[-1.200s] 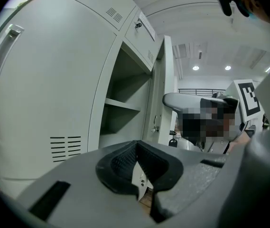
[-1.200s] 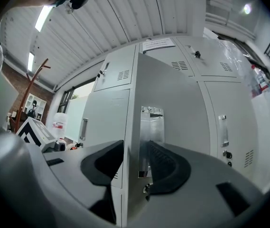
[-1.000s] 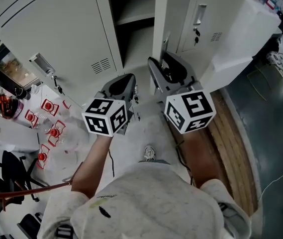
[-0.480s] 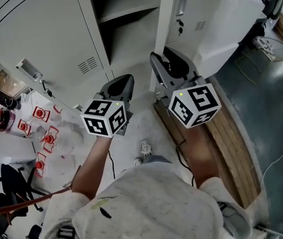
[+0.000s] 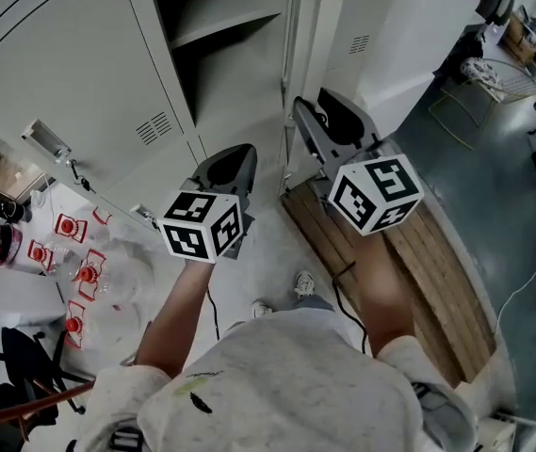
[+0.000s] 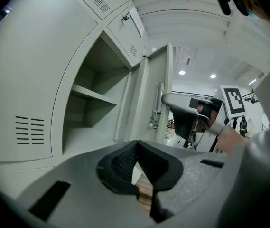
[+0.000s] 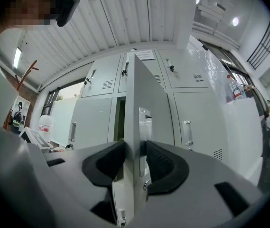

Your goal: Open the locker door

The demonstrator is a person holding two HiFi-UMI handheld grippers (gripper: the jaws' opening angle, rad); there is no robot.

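Head view is taken up by a row of pale grey metal lockers, and the pale grey metal locker door (image 5: 307, 45) is seen swung out towards the camera, so that mainly its narrow edge is presented. Beside it the open compartment is exposed, with a grey inner shelf (image 5: 225, 22) across it. The right gripper (image 5: 319, 109) is held at the door's free edge, level or slightly raised. In the right gripper view the door (image 7: 149, 89) is seen standing upright between the fingers of that gripper (image 7: 135, 151). One black ribbed pad is laid against the door's inner face and the other against the side that carries the small metal handle plate (image 7: 144, 120), so the edge is pinched from both sides. These fingers have just been closing a little, with the door between them. The left gripper (image 5: 233, 161) is held lower and to the left, apart from the door and in front of the open compartment. In the left gripper view its fingers (image 6: 136, 146) are pressed together at the tips, nothing is held between them, and the shelf (image 6: 92, 96) is seen beyond. A strip of brown wooden flooring (image 5: 418, 252) is visible below the right gripper.
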